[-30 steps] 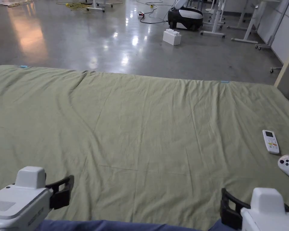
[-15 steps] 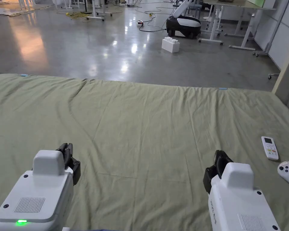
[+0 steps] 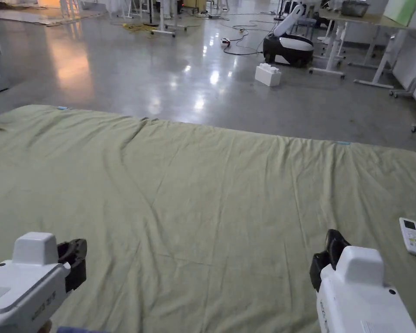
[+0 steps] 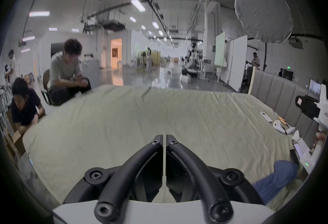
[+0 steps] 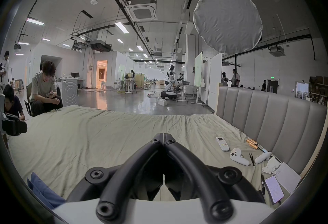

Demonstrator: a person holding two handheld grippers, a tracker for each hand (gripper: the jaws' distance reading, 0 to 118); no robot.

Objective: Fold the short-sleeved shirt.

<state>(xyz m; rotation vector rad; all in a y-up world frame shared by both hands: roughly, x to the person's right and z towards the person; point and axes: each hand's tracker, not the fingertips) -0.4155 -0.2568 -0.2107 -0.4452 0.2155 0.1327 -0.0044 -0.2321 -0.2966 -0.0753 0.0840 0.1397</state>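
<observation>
A wide green bedsheet [image 3: 211,204] lies flat with light creases, and I see no short-sleeved shirt on it. My left gripper [image 3: 73,262] hovers over the sheet's near left part; in the left gripper view [image 4: 164,136] its jaws stand together with only a hairline gap and nothing between them. Over the near right part, my right gripper [image 3: 333,247] is shut and empty, its tips touching in the right gripper view [image 5: 163,134]. Blue cloth [image 4: 273,183] shows at the sheet's near edge [image 5: 42,190]; I cannot tell whether it is a garment or the person's clothing.
A white remote [image 3: 411,236], two white controllers [image 5: 238,156], a phone [image 5: 274,188] and papers lie along the right side by the grey headboard [image 5: 266,112]. Two people [image 5: 44,89] are beside the bed's left edge. Beyond the bed lies a glossy floor with a white block [image 3: 268,74].
Both grippers came up from the picture's bottom edge over the sheet. In the last half second the left one drew back toward the lower left. The head camera has panned.
</observation>
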